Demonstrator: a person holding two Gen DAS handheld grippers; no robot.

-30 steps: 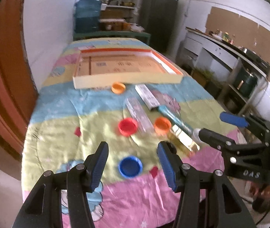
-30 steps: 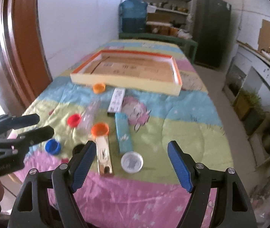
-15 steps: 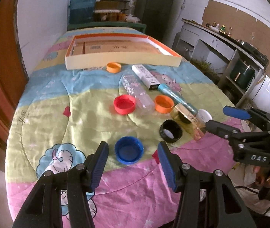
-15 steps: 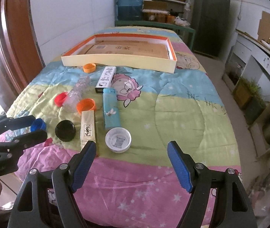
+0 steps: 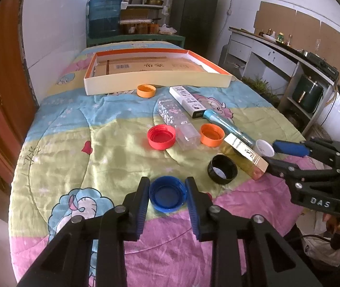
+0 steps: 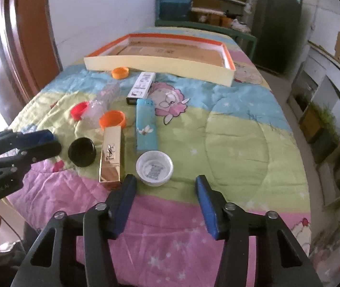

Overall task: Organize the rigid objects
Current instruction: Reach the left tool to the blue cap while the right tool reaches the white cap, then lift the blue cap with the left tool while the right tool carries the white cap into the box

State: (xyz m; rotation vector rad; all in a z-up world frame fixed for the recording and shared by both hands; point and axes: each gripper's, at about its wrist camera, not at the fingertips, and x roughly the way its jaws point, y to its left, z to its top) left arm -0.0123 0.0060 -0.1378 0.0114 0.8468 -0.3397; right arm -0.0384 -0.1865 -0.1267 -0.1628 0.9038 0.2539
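A blue cap (image 5: 167, 197) lies open side up on the quilt near the front edge. My left gripper (image 5: 167, 191) has its jaws closing, and both pads touch the cap's sides. The same left gripper (image 6: 50, 143) shows at the left of the right wrist view. A white cap (image 6: 154, 167) lies just ahead of my right gripper (image 6: 165, 186). Its jaws are closing with only quilt between them. Beside the white cap lie a gold box (image 6: 111, 155) and a black cap (image 6: 81, 151). My right gripper (image 5: 280, 155) reaches in from the right near the white cap (image 5: 264, 147).
A shallow orange-rimmed cardboard box (image 5: 158, 81) stands at the back of the quilted table (image 5: 62, 143). Between it and me lie two orange caps (image 5: 211, 135), a red cap (image 5: 161, 136), a clear case (image 5: 178, 124), a white carton (image 5: 189, 101) and a blue box (image 6: 146, 126).
The left jaws have narrowed onto the blue cap. The right jaws have narrowed too, and the right gripper has sunk closer to the white cap.
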